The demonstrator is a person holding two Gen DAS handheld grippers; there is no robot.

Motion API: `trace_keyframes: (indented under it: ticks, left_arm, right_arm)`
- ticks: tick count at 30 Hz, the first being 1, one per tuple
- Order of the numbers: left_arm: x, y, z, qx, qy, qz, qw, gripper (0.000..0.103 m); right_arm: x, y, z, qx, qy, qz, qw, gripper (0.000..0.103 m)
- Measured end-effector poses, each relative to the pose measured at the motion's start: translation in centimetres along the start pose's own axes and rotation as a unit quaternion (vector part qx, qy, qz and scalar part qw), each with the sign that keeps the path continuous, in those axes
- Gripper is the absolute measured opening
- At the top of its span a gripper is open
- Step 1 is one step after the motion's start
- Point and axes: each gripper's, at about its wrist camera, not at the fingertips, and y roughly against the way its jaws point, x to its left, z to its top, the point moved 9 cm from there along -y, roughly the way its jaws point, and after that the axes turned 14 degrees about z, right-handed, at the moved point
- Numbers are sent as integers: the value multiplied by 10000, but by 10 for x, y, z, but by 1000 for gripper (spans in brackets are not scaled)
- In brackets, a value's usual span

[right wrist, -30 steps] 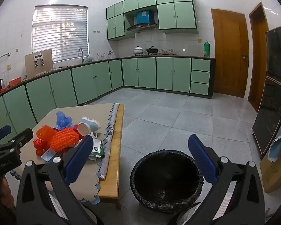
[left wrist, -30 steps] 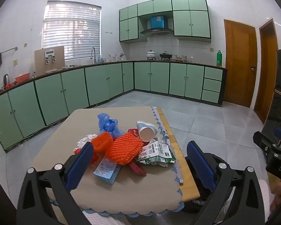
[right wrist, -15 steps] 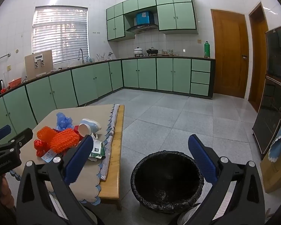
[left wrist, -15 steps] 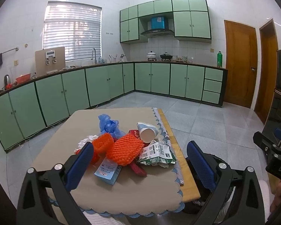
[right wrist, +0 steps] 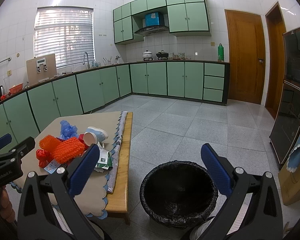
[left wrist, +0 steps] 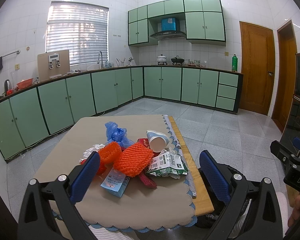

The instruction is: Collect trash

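A: Left wrist view: the left tool [left wrist: 150, 172] hangs above the near edge of the bench [left wrist: 130, 206], its blue-padded fingers [left wrist: 85, 177] spread wide and holding nothing.

B: And the trash?

A: Piled in the middle of the bench, on a tan cloth with a scalloped blue edge. Two orange foam nets [left wrist: 134, 161] lie on top, side by side. A crumpled blue plastic bag [left wrist: 117, 133] sits behind them, and a paper cup [left wrist: 157, 142] lies on its side to the right with its mouth facing the camera.

B: Anything nearer?

A: A light blue packet [left wrist: 115, 184] lies at the front of the pile, partly under the nets. A green and white wrapper [left wrist: 167, 165] lies to its right, near the bench's right edge. Some white crumpled paper and red scraps show at the left of the pile, half hidden.

B: What does the right wrist show?

A: The right tool [right wrist: 150, 172] is spread wide too, and empty. It hangs over the floor, above a bin [right wrist: 179, 192] lined with a black bag. The bin stands on the grey tiles just beside the bench's right side, and I see nothing in it but the liner.

B: Do the tools see each other?

A: Yes, each shows at the other view's edge, well apart.
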Motion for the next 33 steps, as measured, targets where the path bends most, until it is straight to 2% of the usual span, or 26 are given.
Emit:
trace_keyframes:
  ticks: [33]
  left_arm:
    - [-3,4,1,-6,16,34,10000,97]
  right_arm:
    - [-1,1,0,-2,-2,0,10000,98]
